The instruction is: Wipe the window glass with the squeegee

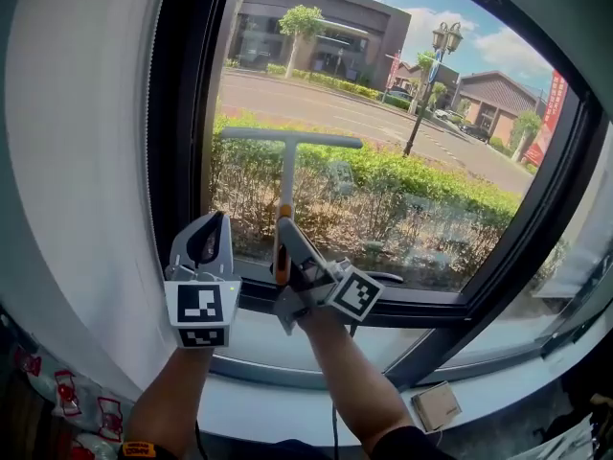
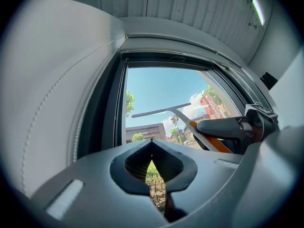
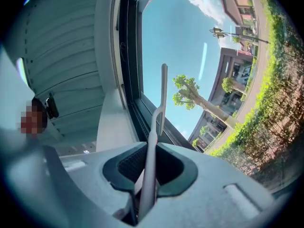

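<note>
- Our right gripper point(image 1: 287, 245) is clamped on the squeegee point(image 1: 288, 161). In the right gripper view the gray handle point(image 3: 151, 165) runs straight up between the two jaws, pinched tight.
- Our left gripper point(image 1: 211, 226) is closed on nothing. In the left gripper view its jaws point(image 2: 152, 148) meet at the tips, and we only see bushes through the slit behind them. It sits just left of the squeegee handle, down by the bottom edge of the window glass point(image 1: 402, 132).
- The squeegee stands upright in front of the lower left part of the glass, with its blade lying level across the top of the handle. We honestly can't tell whether the rubber edge is touching the pane or hanging just off it.
- Progress-wise, we'd guess we're early or mid-wipe. The tool is gripped and up at the glass, so the pick-up part is done.
- We can't spot a clear wiped strip or a line of water anywhere. There's some haze low on the glass to the right of the blade, but that could be reflection.
- What's left, as far as we can judge:
  - the whole right side of the glass
  - the upper area above the blade
</note>
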A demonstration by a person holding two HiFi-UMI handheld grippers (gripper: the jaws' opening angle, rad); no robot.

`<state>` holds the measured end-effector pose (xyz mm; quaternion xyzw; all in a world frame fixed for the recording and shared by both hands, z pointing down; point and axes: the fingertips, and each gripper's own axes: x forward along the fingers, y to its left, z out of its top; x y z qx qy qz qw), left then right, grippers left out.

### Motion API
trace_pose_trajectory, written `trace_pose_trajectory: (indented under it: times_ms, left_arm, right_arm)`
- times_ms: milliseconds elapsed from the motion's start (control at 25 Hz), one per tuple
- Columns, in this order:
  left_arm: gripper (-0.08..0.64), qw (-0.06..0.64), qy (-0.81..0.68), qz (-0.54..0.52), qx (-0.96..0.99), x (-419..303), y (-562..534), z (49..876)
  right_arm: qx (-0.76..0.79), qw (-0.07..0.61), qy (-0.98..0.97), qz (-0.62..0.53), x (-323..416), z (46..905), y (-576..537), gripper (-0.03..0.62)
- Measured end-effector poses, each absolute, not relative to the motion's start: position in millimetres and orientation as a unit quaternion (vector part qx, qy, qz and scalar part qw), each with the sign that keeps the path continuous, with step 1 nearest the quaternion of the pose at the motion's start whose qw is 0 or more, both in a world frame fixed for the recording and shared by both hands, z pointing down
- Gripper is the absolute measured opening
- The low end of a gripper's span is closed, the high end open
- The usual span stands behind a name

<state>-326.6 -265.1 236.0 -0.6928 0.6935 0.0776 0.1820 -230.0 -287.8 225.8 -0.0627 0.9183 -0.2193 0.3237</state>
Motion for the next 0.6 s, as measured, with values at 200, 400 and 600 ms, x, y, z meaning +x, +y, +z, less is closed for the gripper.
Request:
trace_pose_trajectory:
  times_ms: [200,400,600]
  left_arm:
    - [0.014,0.222,0.687,0.088,-0.686,-304.8,-268.0,188.7]
    - [0.014,0.262,0.676,0.107,-0.68,-275.7,-269.4,130.1]
    - [0.014,0.304,0.67,0.114,-0.667,-260.7,-265.2,84.3]
  right_arm:
    - [-0.053,0.342,0.92,-0.184,-199.0,175.1,-297.8,0.048]
    - [-0.038,0.367,0.917,-0.149,-165.0,114.8,-308.1,0.048]
    - [-0.02,0.385,0.913,-0.134,-144.7,72.1,-316.7,0.048]
